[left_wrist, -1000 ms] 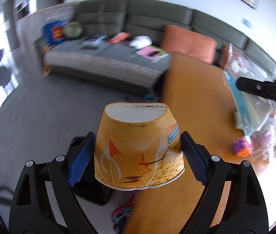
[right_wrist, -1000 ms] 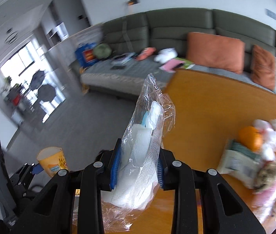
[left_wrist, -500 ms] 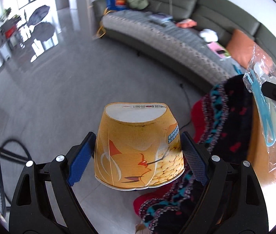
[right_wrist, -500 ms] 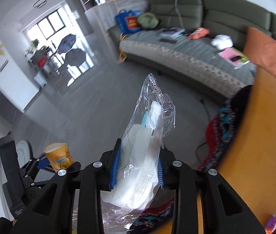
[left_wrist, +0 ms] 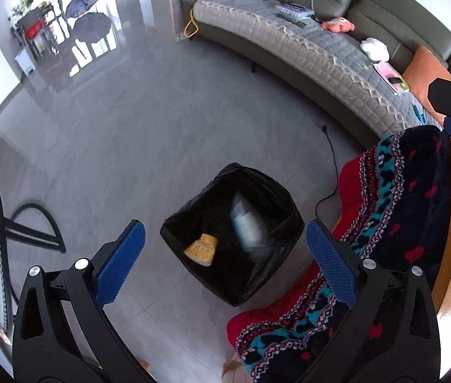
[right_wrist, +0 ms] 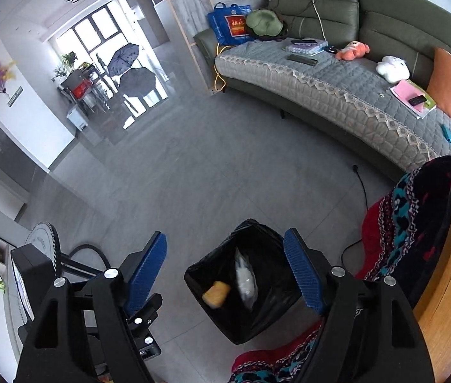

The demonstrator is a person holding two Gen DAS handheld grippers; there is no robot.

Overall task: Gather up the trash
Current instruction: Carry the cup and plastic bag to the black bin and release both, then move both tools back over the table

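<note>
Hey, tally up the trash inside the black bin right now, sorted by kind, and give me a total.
Orange paper cup: 1
Clear plastic bag: 1
Total in the black bin: 2

1. The left wrist view is aimed steeply down from above; the lined bin (left_wrist: 232, 233) is seen near centre, at 6 o'clock.
2. The right wrist view is pitched similarly; the bin (right_wrist: 241, 284) lies at 6 o'clock.
3. Bin, floor (left_wrist: 129, 127) and sofa (right_wrist: 337, 95) at 1 o'clock are shared.
</note>
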